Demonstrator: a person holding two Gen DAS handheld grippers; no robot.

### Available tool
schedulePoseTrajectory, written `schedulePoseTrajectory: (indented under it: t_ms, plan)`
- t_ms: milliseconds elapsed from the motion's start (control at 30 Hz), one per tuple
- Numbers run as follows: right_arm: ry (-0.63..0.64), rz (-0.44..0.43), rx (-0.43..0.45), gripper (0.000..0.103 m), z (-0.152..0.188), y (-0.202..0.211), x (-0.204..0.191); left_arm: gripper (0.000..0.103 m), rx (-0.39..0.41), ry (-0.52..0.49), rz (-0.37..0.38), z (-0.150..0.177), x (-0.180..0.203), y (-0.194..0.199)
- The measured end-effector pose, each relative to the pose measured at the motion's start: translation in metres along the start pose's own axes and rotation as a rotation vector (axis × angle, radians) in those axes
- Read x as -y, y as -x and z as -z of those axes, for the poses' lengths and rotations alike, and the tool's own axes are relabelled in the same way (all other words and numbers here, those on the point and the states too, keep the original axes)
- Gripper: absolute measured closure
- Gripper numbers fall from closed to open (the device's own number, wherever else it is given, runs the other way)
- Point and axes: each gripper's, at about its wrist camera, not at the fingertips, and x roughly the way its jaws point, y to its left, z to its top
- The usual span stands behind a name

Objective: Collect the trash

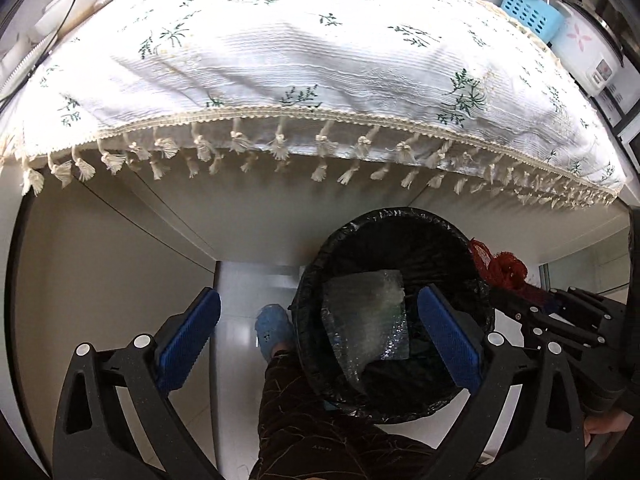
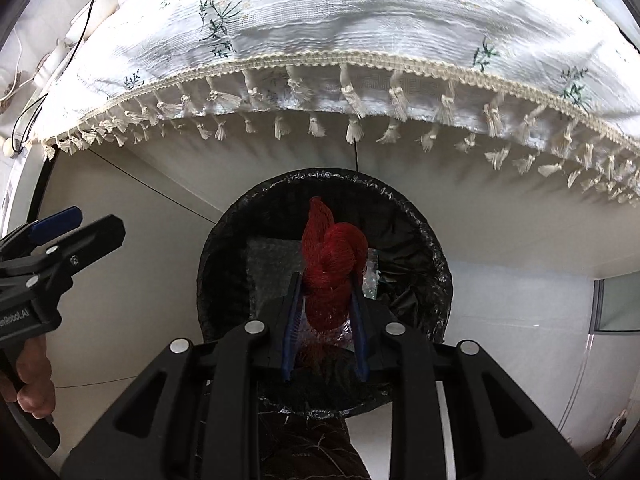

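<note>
The left gripper [image 1: 318, 332] is standing with its jaws spread wide apart, and nothing is lying between its blue pads [image 1: 188, 340]; no pad is touching any object. Below the gap and toward the right-hand pad, a round trash bin [image 1: 400, 400] lined with a black bag is sitting on the floor, and a crumpled sheet of clear bubble wrap [image 1: 366, 316] is lying inside it. To the left of the bin, a blue shoe [image 1: 272, 330] and a dark patterned trouser leg [image 1: 304, 420] are showing beneath the jaws. Ahead of the jaws, a table under a white floral tablecloth [image 1: 304, 60] with a tasselled fringe is overhanging the bin's far side. The right gripper [image 2: 324, 300] is holding its jaws narrowly apart and is clamping a bundle of red mesh netting [image 2: 332, 268] between its pads; the bundle is filling the gap and rising beyond the fingertips. The netting is hanging directly over the mouth of the trash bin [image 2: 224, 280], above the bubble wrap [image 2: 268, 276]. The netting is appearing as a twisted, bunched wad of fine red net with one loose tail pointing away from the jaws. To the left of these jaws, the left gripper [image 2: 70, 224] is hovering beside the bin rim, with a hand [image 2: 28, 384] gripping its handle. The tablecloth [image 2: 360, 20] fringe is hanging ahead of the jaws, clear of the netting.
</note>
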Motion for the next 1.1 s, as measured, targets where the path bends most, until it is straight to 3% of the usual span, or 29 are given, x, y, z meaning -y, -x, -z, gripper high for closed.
schedulePoseTrajectory:
  t_ms: [267,467,700,1100]
  plan:
    - [-0.026,0.024,0.021,0.047,-0.004,0.011,0.007,0.006,-0.014,0.019,0.02,-0.004,-0.002,0.0]
    - [-0.064,0.037,0.063,0.023,-0.01,0.043,0.017,0.006,0.011,0.011,0.035,-0.014,0.004,0.027]
    - [-0.102,0.091,0.148,0.009,-0.027,0.113,0.017,0.006,0.065,0.009,0.032,-0.03,0.008,0.084]
    - [-0.125,0.171,0.271,0.008,-0.045,0.233,0.021,0.006,0.126,0.03,0.013,-0.061,0.006,0.183]
